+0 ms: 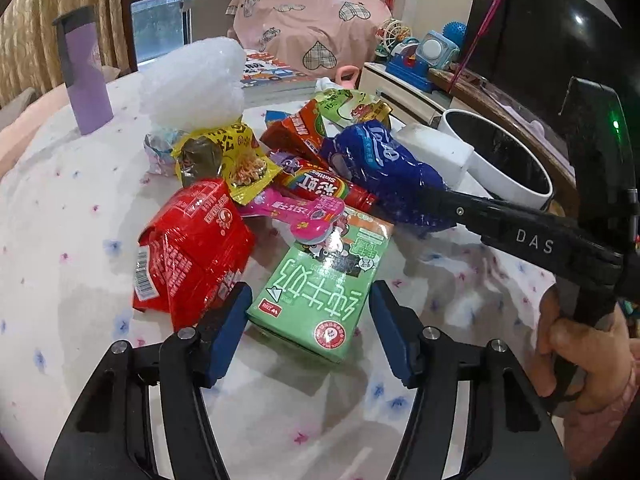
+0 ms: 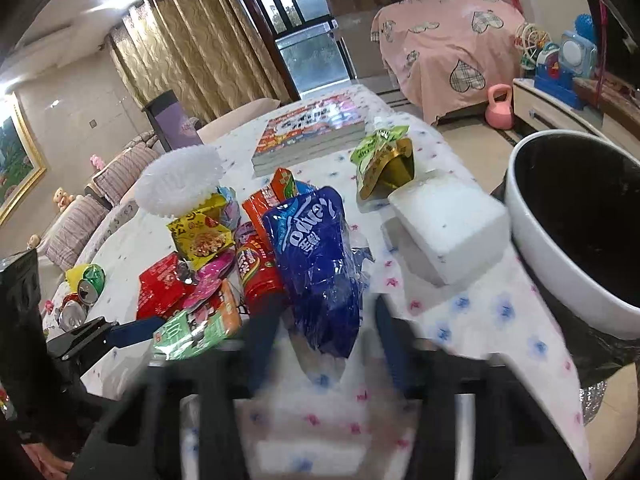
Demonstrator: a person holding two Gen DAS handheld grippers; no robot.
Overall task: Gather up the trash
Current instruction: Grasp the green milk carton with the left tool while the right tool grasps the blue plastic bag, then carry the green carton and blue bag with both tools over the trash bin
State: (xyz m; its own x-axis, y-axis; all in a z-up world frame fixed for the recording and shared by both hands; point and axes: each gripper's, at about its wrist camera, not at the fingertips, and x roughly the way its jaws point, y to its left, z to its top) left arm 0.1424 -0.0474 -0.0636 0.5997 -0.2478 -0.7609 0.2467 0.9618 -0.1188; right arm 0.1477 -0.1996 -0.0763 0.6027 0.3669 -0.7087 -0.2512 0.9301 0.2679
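My left tongs [image 1: 309,294] sit released, straddling the green milk carton [image 1: 320,280] at the near edge of the trash heap on the table [image 1: 60,220]. To the right, my right tongs [image 1: 430,198] are clenched on the blue wrapper [image 1: 380,168], near the white bin [image 1: 508,184].

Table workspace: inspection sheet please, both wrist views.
Surface: table in white flowered cloth, crowded.
Job's things: green milk carton, red wrapper, blue bag and yellow packet heaped together; crushed cans apart; white bin with black liner beside the table.
Clutter: purple tumbler, book stack, white foam block.
Grippers: left gripper open, straddling the carton; right gripper blurred, blue bag between its fingers, grip unclear.
Cables: nothing seen.
Surroundings: gold curtains, window, pink-covered furniture, toys.
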